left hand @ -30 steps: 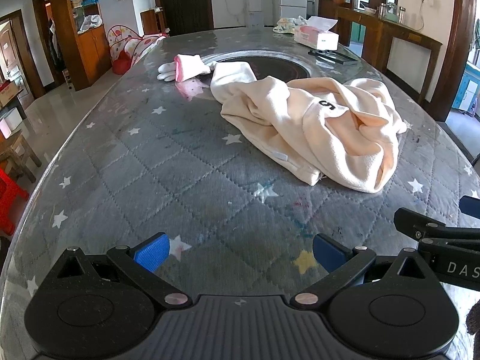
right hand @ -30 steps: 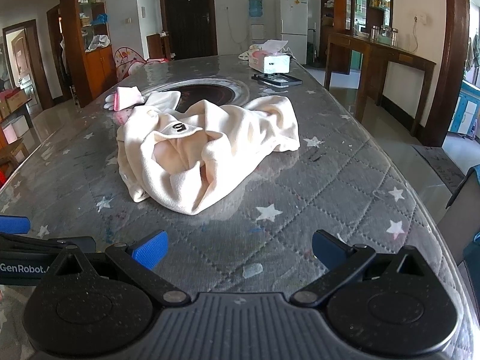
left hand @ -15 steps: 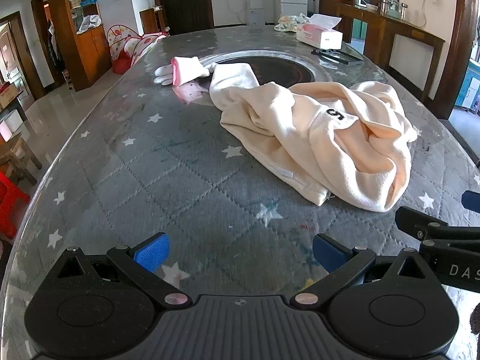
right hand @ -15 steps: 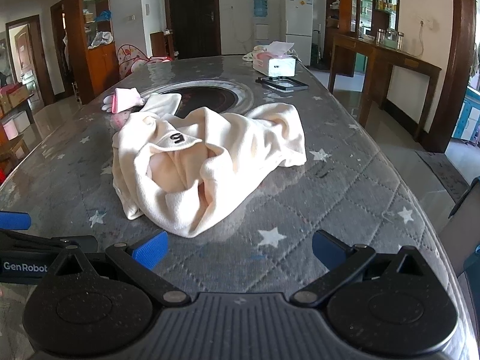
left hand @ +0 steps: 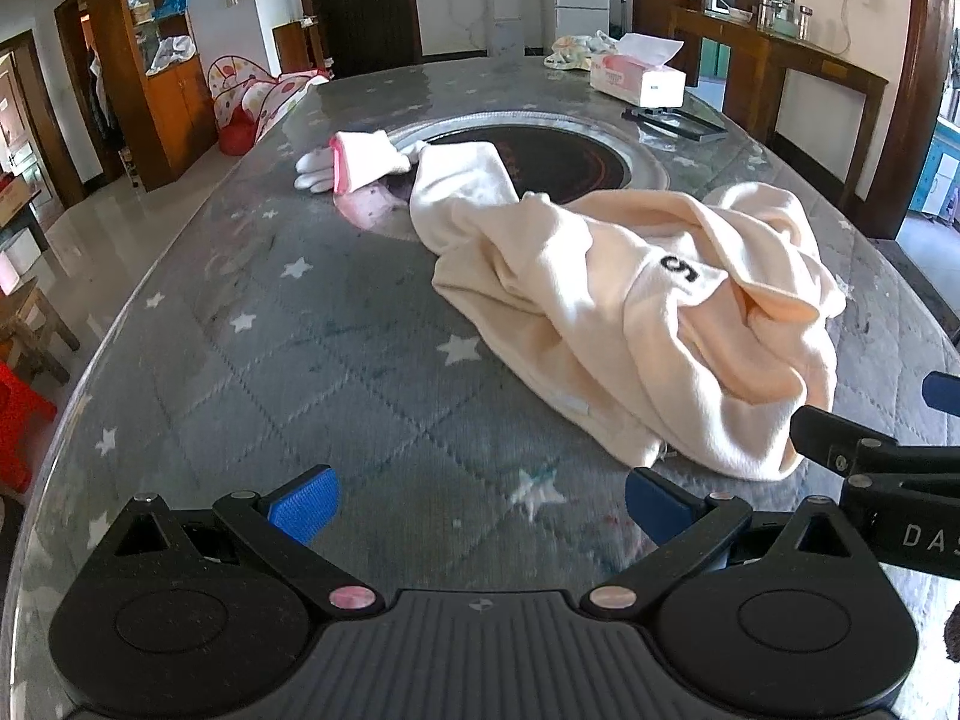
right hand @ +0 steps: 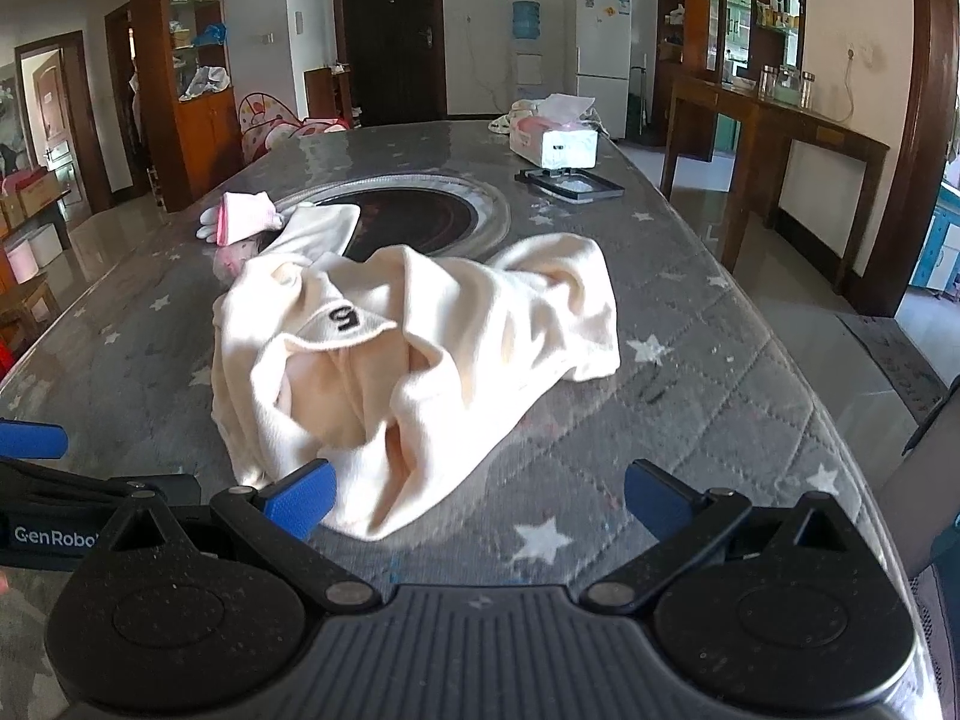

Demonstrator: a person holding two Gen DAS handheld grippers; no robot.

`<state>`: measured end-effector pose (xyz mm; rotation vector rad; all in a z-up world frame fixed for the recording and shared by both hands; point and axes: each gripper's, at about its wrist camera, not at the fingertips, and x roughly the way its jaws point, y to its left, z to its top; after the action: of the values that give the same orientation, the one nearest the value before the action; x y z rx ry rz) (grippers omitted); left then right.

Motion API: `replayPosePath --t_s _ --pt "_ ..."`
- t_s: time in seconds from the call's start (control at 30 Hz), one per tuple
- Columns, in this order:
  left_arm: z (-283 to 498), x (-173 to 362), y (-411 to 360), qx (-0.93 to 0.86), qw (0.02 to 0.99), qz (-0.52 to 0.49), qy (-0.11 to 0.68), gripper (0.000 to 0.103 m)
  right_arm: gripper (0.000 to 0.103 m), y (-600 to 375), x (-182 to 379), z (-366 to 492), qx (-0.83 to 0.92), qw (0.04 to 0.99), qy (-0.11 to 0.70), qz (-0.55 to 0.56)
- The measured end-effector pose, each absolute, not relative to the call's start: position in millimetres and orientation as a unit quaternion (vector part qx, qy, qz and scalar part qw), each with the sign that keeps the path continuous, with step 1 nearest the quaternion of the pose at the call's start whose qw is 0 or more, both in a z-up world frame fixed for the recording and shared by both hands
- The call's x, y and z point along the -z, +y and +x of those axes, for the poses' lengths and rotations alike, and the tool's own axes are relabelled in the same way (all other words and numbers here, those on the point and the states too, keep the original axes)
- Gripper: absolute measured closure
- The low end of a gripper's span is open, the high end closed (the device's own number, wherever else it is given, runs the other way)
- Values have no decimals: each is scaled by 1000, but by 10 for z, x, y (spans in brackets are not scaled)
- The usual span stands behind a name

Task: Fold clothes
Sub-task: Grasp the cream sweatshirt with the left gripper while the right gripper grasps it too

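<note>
Left tongs (left hand: 477, 507): wide apart, blue pads (left hand: 303, 501) holding nothing, low over the worktop (left hand: 252, 396); bare quilted grey cover with white stars lies between the pads.
Glove (left hand: 354, 159): white with a pink cuff, far ahead of the left tongs and slightly to their left, flat on the worktop, its cuff end just beside the garment's sleeve tip.
Garment (left hand: 648, 312): cream top, crumpled in a loose heap, ahead and to the right of the left tongs; one sleeve stretches away toward the glove; a tab with a black "5" faces up on top of the heap; near edge lies just ahead of the left tongs' right pad, apart from it.
Hotplate (left hand: 564, 159): dark round inset with a metal ring, beyond the garment; the sleeve lies across its left rim.
Right tongs (right hand: 477, 501): wide apart, empty, low over the worktop; the garment's near hem lies between the pads, close up to the left pad (right hand: 300, 495); whether they touch cannot be told.
Tray (right hand: 567, 183): flat black frame, far ahead and slightly right of the right tongs.
Tissue box (right hand: 555, 141): beyond the tray, a tissue standing out of its top.
</note>
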<state>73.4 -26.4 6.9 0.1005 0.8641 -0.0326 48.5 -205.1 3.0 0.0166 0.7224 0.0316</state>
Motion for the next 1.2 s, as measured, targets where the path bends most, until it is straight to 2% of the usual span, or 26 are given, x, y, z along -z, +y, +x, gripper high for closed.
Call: replayPosePath --t_s 0.47,0.7,0.87,0.93,1.1,1.2 --pt "1063 -191 -204 32 910 20 413 0 0 -2144 -120 759 -24 938 345 25" --pt "1273 -379 -181 40 923 1 383 6 5 -2208 -161 945 -24 939 342 26" --pt "1473 -450 -230 45 928 3 370 16 10 -2258 -169 1105 -26 939 342 28" --pt "1559 -447 -245 46 927 2 372 26 13 -2266 -163 1167 -27 938 343 24" --pt "1744 -410 -252 51 923 -7 382 34 22 -2236 -192 1309 -39 940 339 15" --pt "1819 -372 -236 59 918 -15 392 50 24 -2172 -223 1398 -53 942 333 4"
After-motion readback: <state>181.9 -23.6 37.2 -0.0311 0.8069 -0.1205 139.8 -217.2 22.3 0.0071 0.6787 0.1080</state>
